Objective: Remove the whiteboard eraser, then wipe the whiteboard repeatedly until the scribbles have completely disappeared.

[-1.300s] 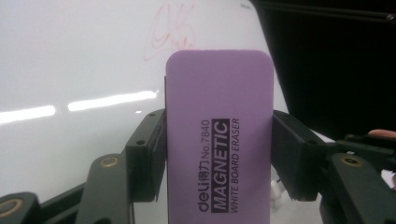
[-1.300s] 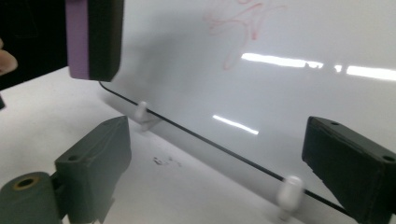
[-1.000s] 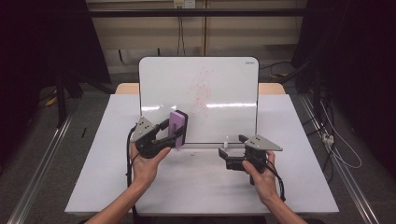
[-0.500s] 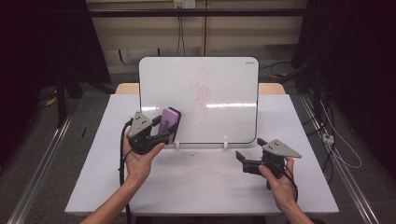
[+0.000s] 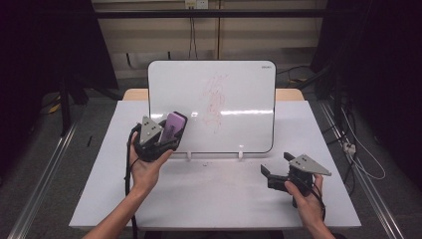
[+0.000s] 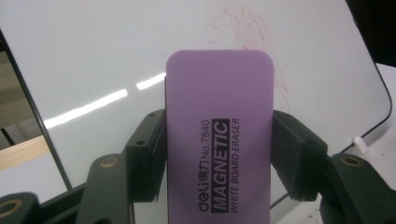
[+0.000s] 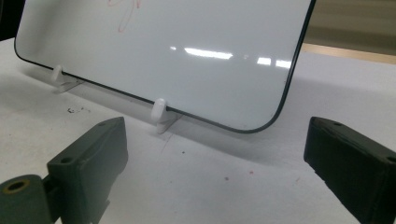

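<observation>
Presently the left gripper (image 5: 166, 135) is clamped on a purple eraser (image 6: 218, 135), one black jaw on each long side, printed face toward its camera. It is held up near the lower left corner of the whiteboard (image 5: 234, 89); whether felt and board touch cannot be told. The board is propped on two small white feet (image 7: 159, 111) toward the far edge of the white table (image 5: 209, 199). Red scribble (image 5: 215, 102) is seen around the board's middle, off to one side of the eraser and higher.

The right gripper (image 5: 274, 172) is held low over the table near the board's lower right corner, jaws wide apart and empty, pointed at the board's bottom edge.

Judged step: erasing the scribble. To be done well, the eraser's felt face is to be laid flat against the board, not on an edge, and carried across the marks in overlapping strokes with even, moderate pressure. Since the board is only propped on feet, hard pushing may tip or slide it; bracing its lower right edge with the free gripper is advisable. The clamp is to be kept square so the eraser is not twisted out.
</observation>
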